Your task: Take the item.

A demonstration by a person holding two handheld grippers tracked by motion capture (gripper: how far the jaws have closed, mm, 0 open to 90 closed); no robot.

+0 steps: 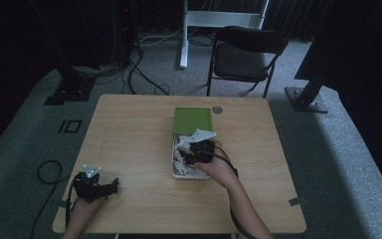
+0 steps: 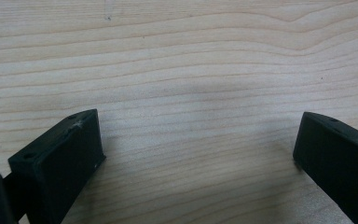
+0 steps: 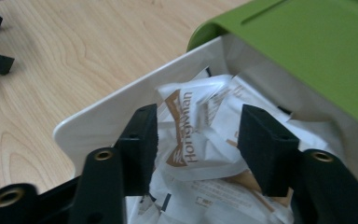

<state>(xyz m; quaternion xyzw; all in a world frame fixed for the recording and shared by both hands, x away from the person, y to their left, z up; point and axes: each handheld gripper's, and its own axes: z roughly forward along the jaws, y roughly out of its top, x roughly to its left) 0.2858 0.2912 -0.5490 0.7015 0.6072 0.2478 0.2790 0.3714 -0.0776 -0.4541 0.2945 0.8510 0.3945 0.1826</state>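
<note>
Reaching into the white box (image 3: pixel 102 116) with my right gripper (image 3: pixel 198 140), I have its jaws apart and straddling a paper sachet (image 3: pixel 186 135) on top of the pile, not yet closed on it. The box sits near the middle of the counter (image 1: pixel 129 129), its green lid (image 1: pixel 193 120) slid back toward the far end so that the near half is open, and the sachets lie loose and jumbled inside. I judge them light, thin and crinkly, easy to crush and likely to slide off one another, so a pinch on a flat sealed edge or a raised corner should hold better than squeezing the puffed middle. The box wall stands just beside one jaw, so I would keep clear of it when closing. There is also a risk of catching two sachets at once. My left gripper (image 1: pixel 95 185) rests well apart at the near left of the counter, its jaws wide open over bare wood.
</note>
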